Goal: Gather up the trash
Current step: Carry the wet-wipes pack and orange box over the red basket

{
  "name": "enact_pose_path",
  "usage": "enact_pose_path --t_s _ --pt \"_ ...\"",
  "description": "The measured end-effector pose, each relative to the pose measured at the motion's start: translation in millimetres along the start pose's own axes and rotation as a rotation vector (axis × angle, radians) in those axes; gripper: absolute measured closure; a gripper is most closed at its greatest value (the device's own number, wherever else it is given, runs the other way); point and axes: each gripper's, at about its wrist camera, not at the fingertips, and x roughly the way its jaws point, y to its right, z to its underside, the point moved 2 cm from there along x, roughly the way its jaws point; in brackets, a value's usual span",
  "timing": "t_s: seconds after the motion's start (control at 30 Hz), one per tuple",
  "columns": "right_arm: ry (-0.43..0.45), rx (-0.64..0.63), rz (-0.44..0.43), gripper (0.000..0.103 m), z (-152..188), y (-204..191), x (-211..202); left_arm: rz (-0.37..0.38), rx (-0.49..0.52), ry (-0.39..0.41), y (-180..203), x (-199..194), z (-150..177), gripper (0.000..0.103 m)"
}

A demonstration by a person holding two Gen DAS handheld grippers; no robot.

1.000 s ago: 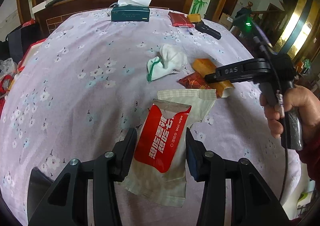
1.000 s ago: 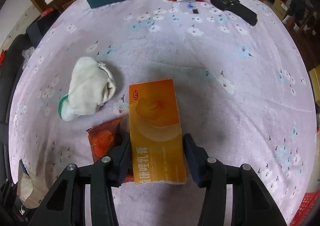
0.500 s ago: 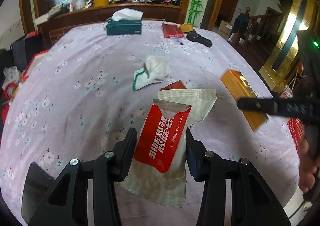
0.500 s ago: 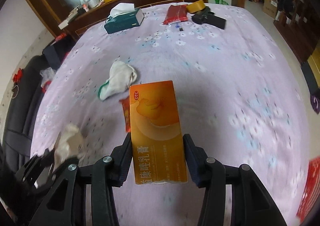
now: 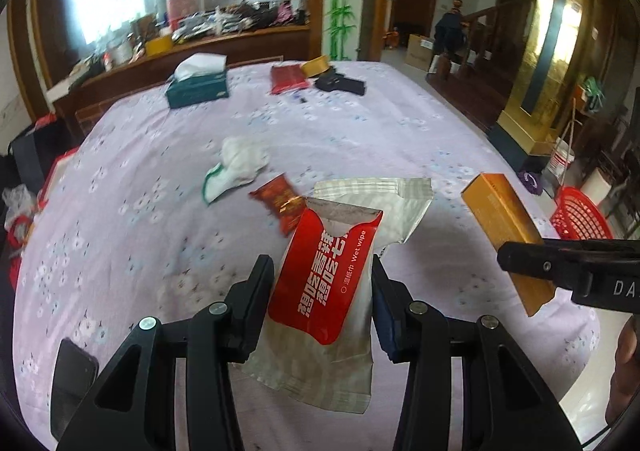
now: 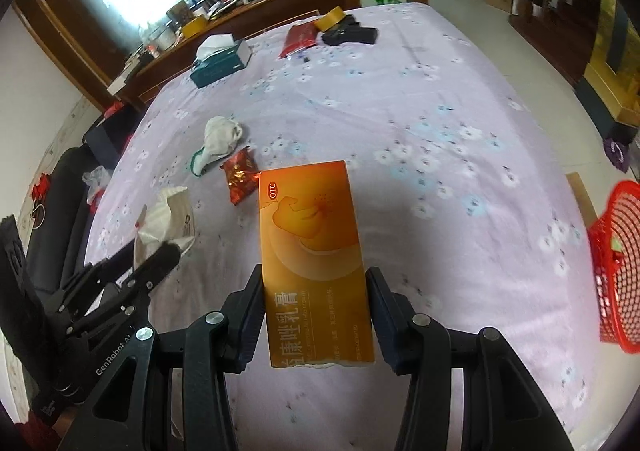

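Left hand-held gripper clamps wet-wipe packet; right hand-held gripper clamps orange box, its view showing red basket.

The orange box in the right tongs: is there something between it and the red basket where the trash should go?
Nothing visible stands in the way. The orange box is clamped in the right tongs, lifted over the flowered bedspread. The red basket sits off the bed's right edge, and the stretch of cloth between them is bare.

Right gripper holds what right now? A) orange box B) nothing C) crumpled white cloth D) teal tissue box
A: the right gripper is clamped on the orange box, lifted off the table; the white cloth and tissue box lie on it.
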Motion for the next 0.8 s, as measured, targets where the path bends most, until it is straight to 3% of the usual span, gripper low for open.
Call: enact_pose_path --t_s 0.8 --pt "0.137 0.111 0.025 0.050 21.5 76.6 -83.2 0.090 0.175 0.033 107.8 -12.6 -20.4 0.058"
